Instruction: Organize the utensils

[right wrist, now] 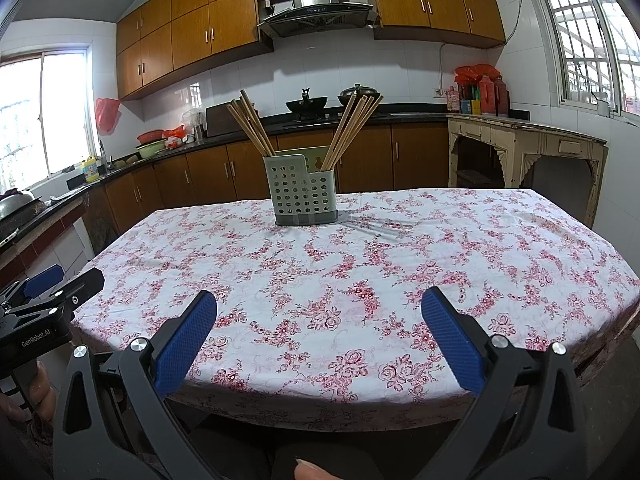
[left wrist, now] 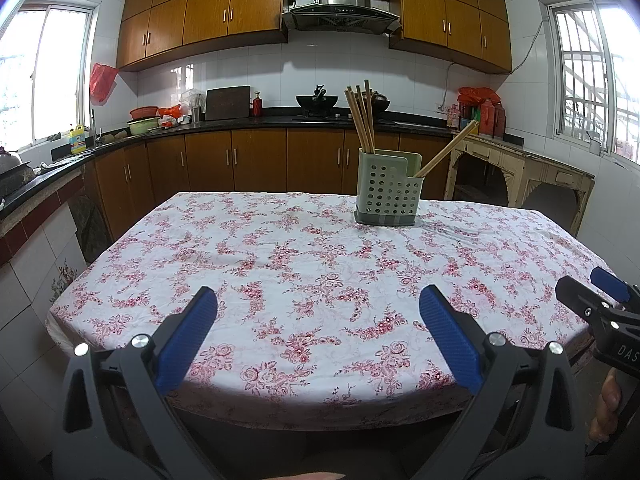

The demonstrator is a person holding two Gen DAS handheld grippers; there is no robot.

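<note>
A pale green perforated utensil holder (left wrist: 387, 192) (right wrist: 303, 190) stands upright at the far side of the table with the floral cloth (left wrist: 304, 280) (right wrist: 360, 280). Wooden chopsticks (left wrist: 360, 118) (right wrist: 252, 126) lean in its taller compartment, and another bunch (left wrist: 448, 152) (right wrist: 352, 130) leans right in the lower one. My left gripper (left wrist: 318, 300) is open and empty over the near table edge. My right gripper (right wrist: 319, 300) is open and empty too, also at the near edge. Each gripper shows in the other's view (left wrist: 596, 292) (right wrist: 52, 284).
A dark kitchen counter (left wrist: 240, 122) with cabinets, a wok (left wrist: 317, 101) and bottles runs behind the table. A worn cream side table (left wrist: 520, 160) (right wrist: 528, 140) stands at the right. Windows flank both sides.
</note>
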